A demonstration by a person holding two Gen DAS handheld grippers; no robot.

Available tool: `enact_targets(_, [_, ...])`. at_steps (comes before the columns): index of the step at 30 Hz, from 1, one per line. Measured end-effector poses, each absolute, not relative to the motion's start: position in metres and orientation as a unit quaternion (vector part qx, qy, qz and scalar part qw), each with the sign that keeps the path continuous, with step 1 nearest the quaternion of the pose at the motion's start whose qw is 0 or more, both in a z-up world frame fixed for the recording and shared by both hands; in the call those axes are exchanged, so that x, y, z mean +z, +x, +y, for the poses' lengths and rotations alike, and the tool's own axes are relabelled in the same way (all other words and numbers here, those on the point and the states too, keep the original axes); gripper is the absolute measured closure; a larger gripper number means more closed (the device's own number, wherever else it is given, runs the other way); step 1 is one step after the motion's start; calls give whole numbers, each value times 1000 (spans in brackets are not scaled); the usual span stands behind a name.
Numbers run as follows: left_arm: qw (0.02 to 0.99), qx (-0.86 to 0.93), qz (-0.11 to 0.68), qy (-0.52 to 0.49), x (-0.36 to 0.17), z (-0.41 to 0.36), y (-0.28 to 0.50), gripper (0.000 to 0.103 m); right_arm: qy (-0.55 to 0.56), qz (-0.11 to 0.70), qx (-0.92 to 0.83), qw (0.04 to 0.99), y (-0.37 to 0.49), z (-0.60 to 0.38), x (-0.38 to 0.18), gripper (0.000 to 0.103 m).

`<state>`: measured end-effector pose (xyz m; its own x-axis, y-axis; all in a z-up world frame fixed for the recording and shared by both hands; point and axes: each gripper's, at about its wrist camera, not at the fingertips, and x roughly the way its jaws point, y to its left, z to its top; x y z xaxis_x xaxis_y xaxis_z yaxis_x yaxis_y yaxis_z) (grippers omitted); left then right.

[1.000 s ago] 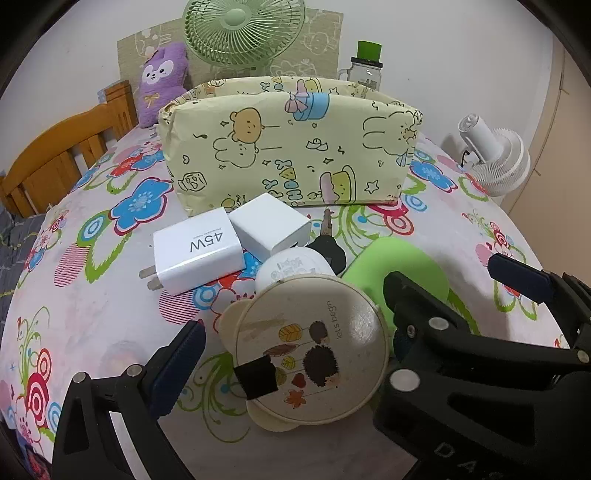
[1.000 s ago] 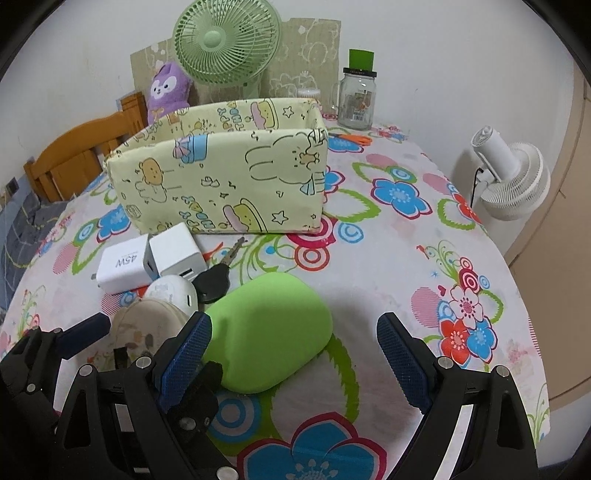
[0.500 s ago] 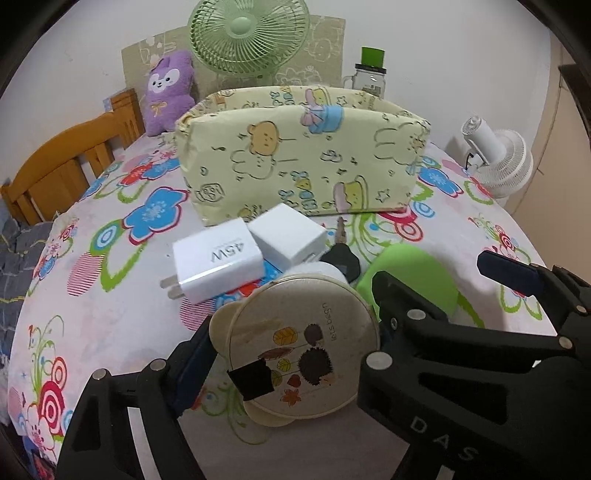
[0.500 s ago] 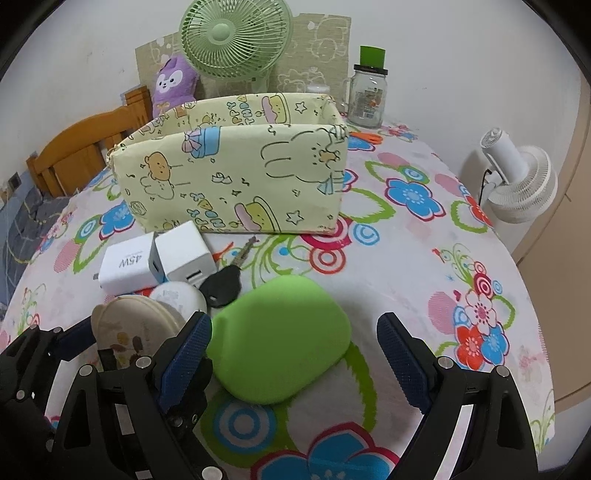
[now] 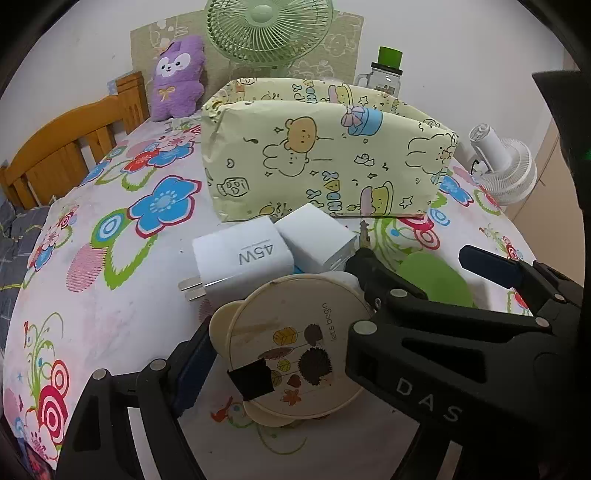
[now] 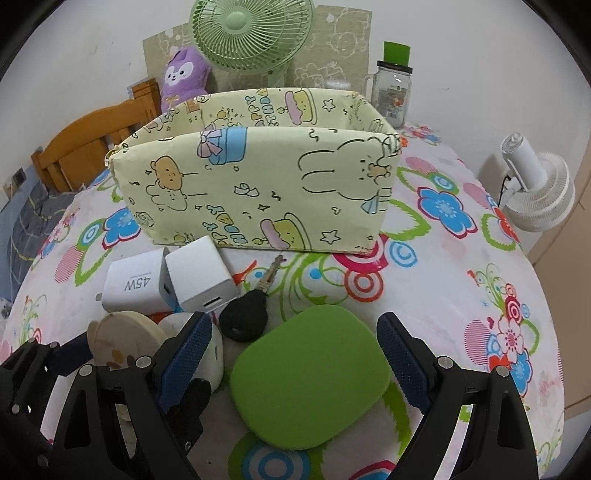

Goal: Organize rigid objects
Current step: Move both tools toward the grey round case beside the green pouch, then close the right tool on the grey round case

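Observation:
My left gripper [image 5: 291, 350] is shut on a round cream case [image 5: 291, 350] with a hedgehog print; its left pad presses the rim and its right finger is hidden behind the right gripper. From the right wrist view the round case [image 6: 118, 339] shows at the left. My right gripper [image 6: 293, 332] stands open around a green rounded case [image 6: 310, 376] on the table, pads apart from it. Beyond lie a white 45W charger [image 5: 243, 262], a white cube charger [image 5: 314, 240], a black key [image 6: 245, 317] and a white rounded object [image 6: 214, 347]. Behind them stands the yellow cartoon fabric box [image 6: 258, 184].
The table wears a flowered cloth [image 5: 110, 295]. At the back are a green fan [image 5: 269, 29], a purple plush toy [image 5: 177, 77] and a glass jar [image 6: 393, 88] with a green lid. A white fan [image 6: 535, 192] stands off the right edge, a wooden chair back [image 5: 66, 155] at the left.
My left jaws have closed from wide open onto the round case. Both grippers have edged toward the fabric box, and the green case now lies deeper between the right fingers.

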<state>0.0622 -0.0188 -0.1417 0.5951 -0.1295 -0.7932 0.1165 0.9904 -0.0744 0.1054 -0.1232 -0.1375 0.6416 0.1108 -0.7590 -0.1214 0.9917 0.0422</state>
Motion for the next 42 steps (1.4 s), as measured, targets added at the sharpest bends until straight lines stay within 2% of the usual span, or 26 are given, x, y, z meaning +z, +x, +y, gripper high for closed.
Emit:
enact_targets(22, [888, -32, 459, -5, -152, 27, 47, 17, -19, 433, 88, 897, 87, -69, -146, 11])
enact_targets(28, [890, -30, 454, 8, -154, 22, 51, 17, -23, 430, 80, 899, 88, -67, -148, 29])
enact_targets(31, [892, -31, 452, 6, -153, 22, 52, 17, -27, 427, 82, 900, 89, -66, -146, 41])
enact_targets(33, [892, -32, 451, 4, -154, 23, 52, 17, -31, 425, 83, 901, 88, -66, -146, 52])
enact_targets(42, [892, -34, 450, -2, -149, 19, 45, 17, -17, 423, 89, 901, 82, -70, -142, 52])
